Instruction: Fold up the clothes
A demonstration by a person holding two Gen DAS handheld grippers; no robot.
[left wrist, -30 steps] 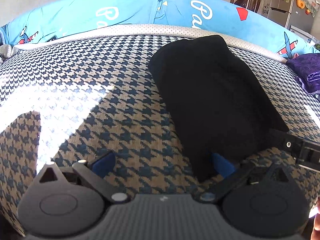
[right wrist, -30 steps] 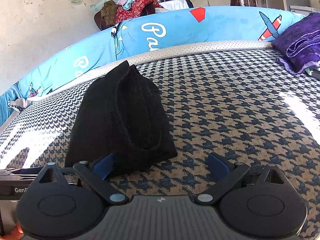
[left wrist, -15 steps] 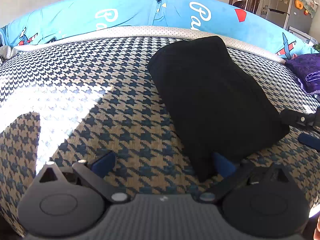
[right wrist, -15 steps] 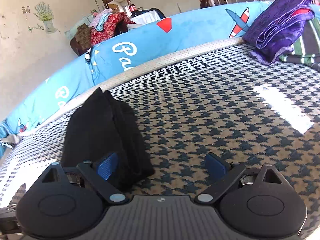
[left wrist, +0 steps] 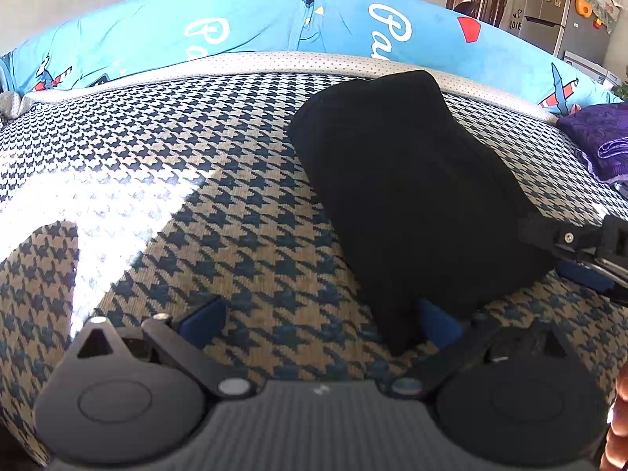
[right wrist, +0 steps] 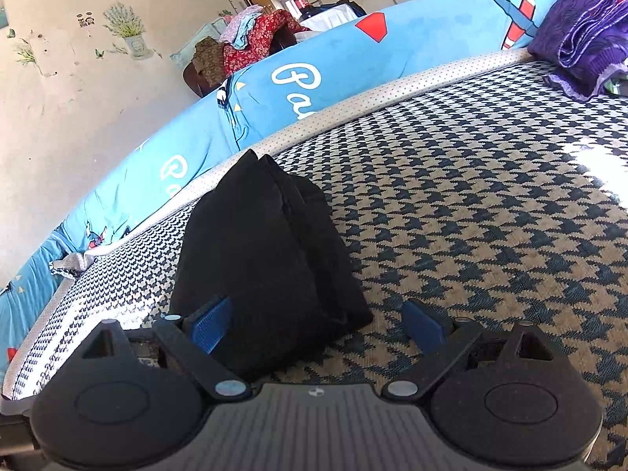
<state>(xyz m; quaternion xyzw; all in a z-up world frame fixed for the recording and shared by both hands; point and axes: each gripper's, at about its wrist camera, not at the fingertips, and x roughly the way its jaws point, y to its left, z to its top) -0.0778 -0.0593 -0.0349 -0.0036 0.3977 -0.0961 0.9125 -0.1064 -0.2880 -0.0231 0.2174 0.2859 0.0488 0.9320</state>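
A black garment lies folded into a thick, narrow bundle on the houndstooth bed cover. It runs lengthwise from near the cover's front edge toward the far edge, where its rounded end stops just short of the dotted white border. The right wrist view shows several stacked layers along its side, their edges lying close together, and a blunt near corner resting flat on the cover. Its surface looks smooth, dark and plain.
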